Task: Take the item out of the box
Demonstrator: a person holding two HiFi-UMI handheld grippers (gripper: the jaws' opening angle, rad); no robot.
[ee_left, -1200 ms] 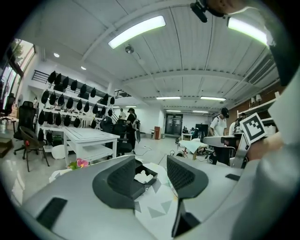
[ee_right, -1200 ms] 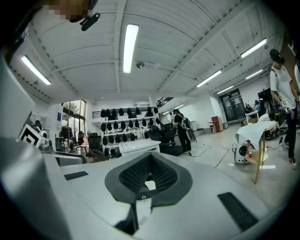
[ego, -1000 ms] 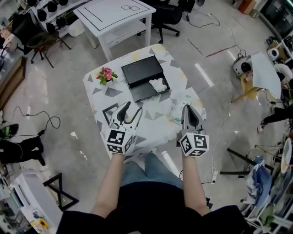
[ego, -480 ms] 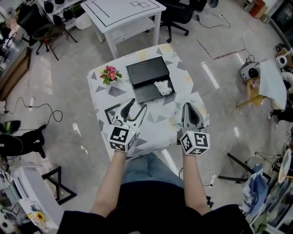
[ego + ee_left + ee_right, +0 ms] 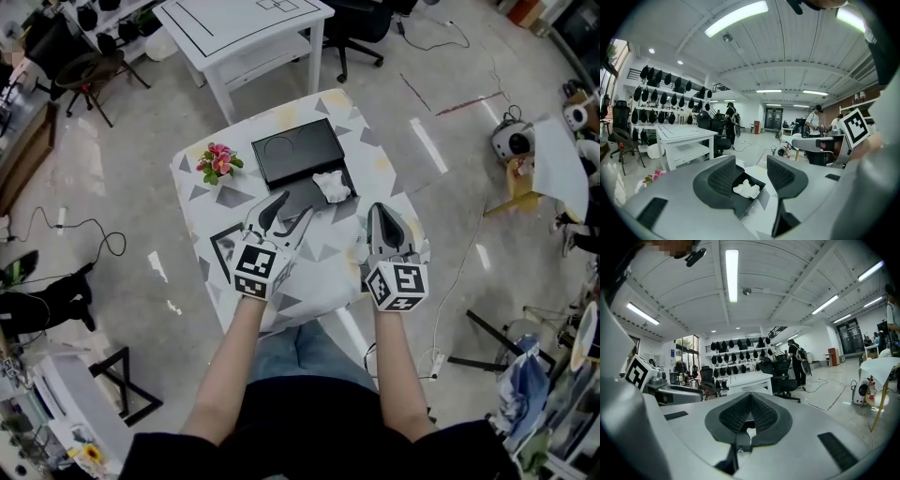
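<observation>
White crumpled wad (image 5: 331, 185) sits in a black box (image 5: 298, 199). My left hand-held gripper (image 5: 291, 208) gapes; my right hand-held gripper (image 5: 380, 212) is pinched together, empty. I risk dragging the box.

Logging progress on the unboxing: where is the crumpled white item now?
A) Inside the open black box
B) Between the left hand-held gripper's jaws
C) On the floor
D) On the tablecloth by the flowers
A: the crumpled white item lies inside the open black box, and the left hand-held gripper is open and holds nothing.
</observation>
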